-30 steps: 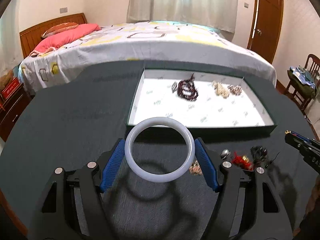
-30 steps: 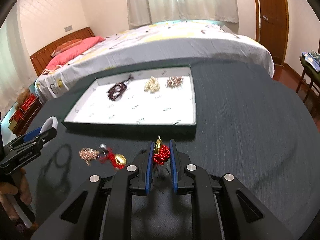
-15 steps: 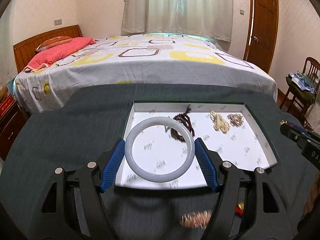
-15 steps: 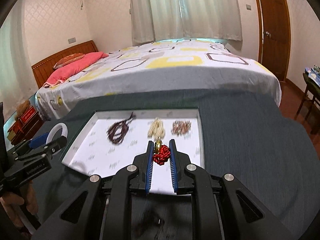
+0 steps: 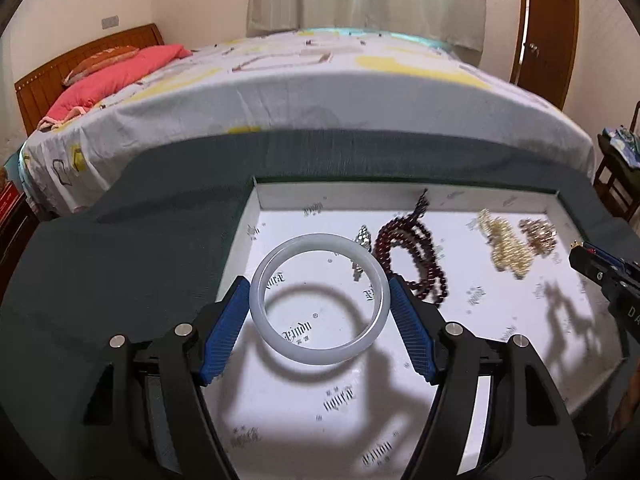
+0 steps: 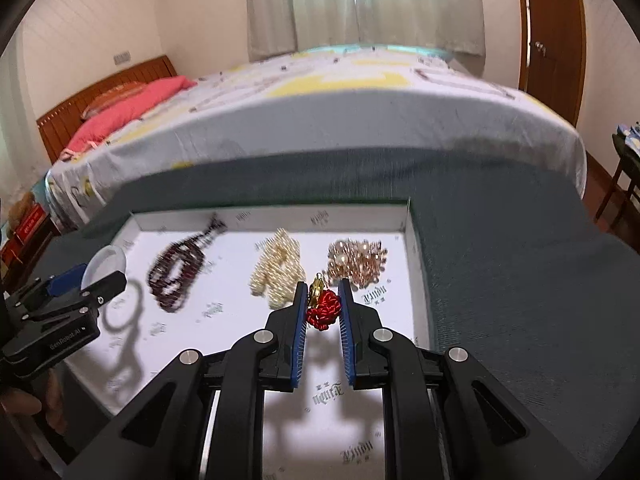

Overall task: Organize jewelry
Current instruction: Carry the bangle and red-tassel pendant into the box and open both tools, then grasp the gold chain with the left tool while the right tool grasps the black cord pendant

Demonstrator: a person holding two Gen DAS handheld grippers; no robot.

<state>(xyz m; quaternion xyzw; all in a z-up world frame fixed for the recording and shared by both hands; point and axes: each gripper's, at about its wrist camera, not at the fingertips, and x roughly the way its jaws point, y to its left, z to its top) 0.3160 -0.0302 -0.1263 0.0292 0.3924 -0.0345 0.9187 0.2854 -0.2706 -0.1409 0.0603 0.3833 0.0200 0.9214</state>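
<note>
Bedroom scene: bed (image 5: 320,92) with a patterned sheet sat behind a dark-cloth table (image 5: 120,248). White tray (image 5: 256,208) lay on the table, printed liner inside. Both tools hung over the tray. Left gripper (image 5: 320,312) was spread wide, blue pads clamped on opposite sides of a pale bangle (image 5: 320,354), which was held flat between the fingers above the tray floor, shadow beneath. Right gripper (image 6: 323,312) was nearly closed, pinching a red knot charm (image 6: 325,312) with a gold bead on top. In the tray: dark red bead strand (image 5: 416,256) just right of the bangle, cream pearl pile (image 6: 278,268) and copper bead pile (image 6: 356,262) ahead of the right fingers.
</note>
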